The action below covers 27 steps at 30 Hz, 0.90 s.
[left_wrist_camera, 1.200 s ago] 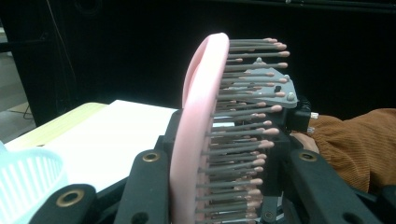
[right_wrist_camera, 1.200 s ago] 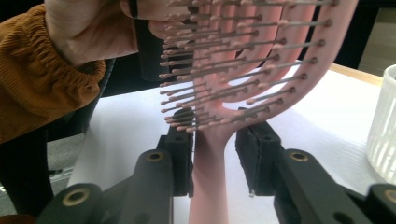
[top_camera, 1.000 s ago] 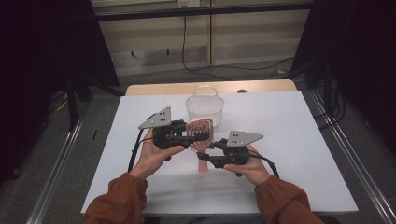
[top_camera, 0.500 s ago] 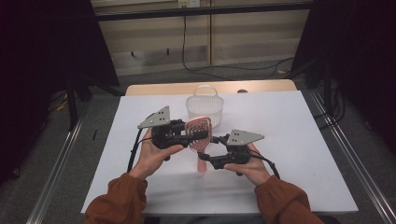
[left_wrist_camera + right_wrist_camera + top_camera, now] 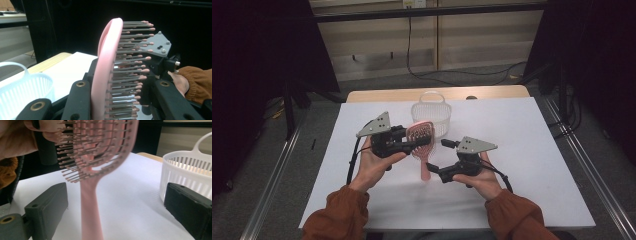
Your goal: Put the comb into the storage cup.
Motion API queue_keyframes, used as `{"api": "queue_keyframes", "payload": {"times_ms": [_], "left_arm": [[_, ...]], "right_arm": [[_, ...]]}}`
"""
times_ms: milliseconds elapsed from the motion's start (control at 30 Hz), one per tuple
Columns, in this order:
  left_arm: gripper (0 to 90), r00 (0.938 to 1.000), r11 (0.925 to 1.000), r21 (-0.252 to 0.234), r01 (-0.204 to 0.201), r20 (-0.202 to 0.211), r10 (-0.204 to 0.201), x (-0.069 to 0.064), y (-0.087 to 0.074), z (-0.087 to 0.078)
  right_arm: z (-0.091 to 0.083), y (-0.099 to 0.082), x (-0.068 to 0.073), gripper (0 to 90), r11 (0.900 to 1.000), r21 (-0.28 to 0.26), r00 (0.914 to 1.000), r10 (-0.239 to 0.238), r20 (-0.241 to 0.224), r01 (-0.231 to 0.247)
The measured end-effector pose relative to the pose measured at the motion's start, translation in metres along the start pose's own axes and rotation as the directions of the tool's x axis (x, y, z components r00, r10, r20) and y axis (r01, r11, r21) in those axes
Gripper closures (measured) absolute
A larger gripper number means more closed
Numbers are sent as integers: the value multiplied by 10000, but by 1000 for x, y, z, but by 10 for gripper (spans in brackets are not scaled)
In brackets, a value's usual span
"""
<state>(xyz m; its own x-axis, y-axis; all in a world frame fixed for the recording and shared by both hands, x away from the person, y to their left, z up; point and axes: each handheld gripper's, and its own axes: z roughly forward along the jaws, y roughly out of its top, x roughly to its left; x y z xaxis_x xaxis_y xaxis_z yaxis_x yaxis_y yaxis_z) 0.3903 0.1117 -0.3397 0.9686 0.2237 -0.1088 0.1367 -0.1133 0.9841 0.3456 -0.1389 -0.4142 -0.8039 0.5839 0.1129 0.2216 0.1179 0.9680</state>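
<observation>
A pink hairbrush (image 5: 425,165) is held up above the white table (image 5: 522,150), head up and handle down. My left gripper (image 5: 418,142) is shut on the brush head; in the left gripper view the black jaws (image 5: 122,100) press the pink rim and bristles (image 5: 105,70) between them. My right gripper (image 5: 438,157) is open beside the handle. Its jaws have just been opening. In the right gripper view the handle (image 5: 90,202) hangs between the wide jaws (image 5: 117,207), and neither pad touches it.
A white slotted basket (image 5: 431,112) with a loop handle stands just behind the brush, also seen at the basket wall (image 5: 185,167) and rim (image 5: 22,92). Bare white table lies to both sides. Dark curtains and floor cables surround the table.
The right gripper's jaws have spread apart from the brush handle. Both hands and the brush have stayed where they were.
</observation>
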Motion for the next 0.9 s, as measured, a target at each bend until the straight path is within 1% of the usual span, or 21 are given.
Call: {"api": "queue_keyframes", "payload": {"times_ms": [100,200,267,300,333,367,400,433,467,500,533,600,700,733,767,833,900], "left_arm": [[641,10000,10000,11,-5,-47,5,0,0,0],[642,9998,10000,34,-27,-182,27,0,0,-1],[641,9988,9999,52,98,-486,-96,1,0,-3],[642,9989,9999,25,150,-455,-149,2,-1,-3],[642,9981,9999,106,117,-613,-110,2,-1,-4],[642,9982,9998,5,194,-571,-194,3,-2,-4],[642,9980,9998,35,215,-593,-212,3,-1,-5],[642,9971,9997,11,234,-731,-232,3,-1,-6],[642,9969,9997,2,229,-759,-229,4,-1,-7],[642,9968,9997,-16,235,-762,-235,4,0,-8],[642,9959,9997,-51,230,-880,-233,5,0,-9],[642,9953,9996,-101,251,-928,-259,5,1,-11],[642,9942,9996,-134,266,-1039,-279,5,3,-13],[642,9936,9997,-78,242,-1101,-249,5,3,-14],[642,9935,9997,-145,221,-1112,-236,5,4,-14],[642,9925,9996,-213,191,-1205,-216,6,4,-16],[642,9917,9997,-176,177,-1268,-198,6,5,-17]], "right_arm": [[-1,0,0,36,9999,106,10000,14,-10,-14],[-4,2,1,26,10000,8,9997,-35,238,35],[-6,2,0,21,10000,-21,9992,-75,384,76],[-8,3,0,20,10000,50,9988,-77,477,74],[-8,2,1,20,9999,53,9983,-125,576,122],[-9,3,1,17,9999,74,9975,-144,694,140],[-10,3,1,14,9998,72,9965,-186,813,181],[-12,3,1,14,9998,60,9955,-193,931,188],[-13,4,1,15,9998,20,9943,-218,1048,217],[-15,4,1,23,9997,-69,9937,-225,1100,234],[-17,4,0,36,9992,-270,9932,-246,1136,278],[-21,1,0,18,9995,-165,9927,-251,1184,273],[-28,-2,-1,16,9997,-168,9901,-159,1395,184],[-31,-3,-2,16,9995,-224,9879,-163,1542,200],[-34,-4,-2,17,9995,-214,9854,-173,1691,212],[-40,-6,-3,17,9997,-152,9821,-174,1874,206],[-45,-9,-5,16,9995,-158,9786,-231,2047,269]]}}
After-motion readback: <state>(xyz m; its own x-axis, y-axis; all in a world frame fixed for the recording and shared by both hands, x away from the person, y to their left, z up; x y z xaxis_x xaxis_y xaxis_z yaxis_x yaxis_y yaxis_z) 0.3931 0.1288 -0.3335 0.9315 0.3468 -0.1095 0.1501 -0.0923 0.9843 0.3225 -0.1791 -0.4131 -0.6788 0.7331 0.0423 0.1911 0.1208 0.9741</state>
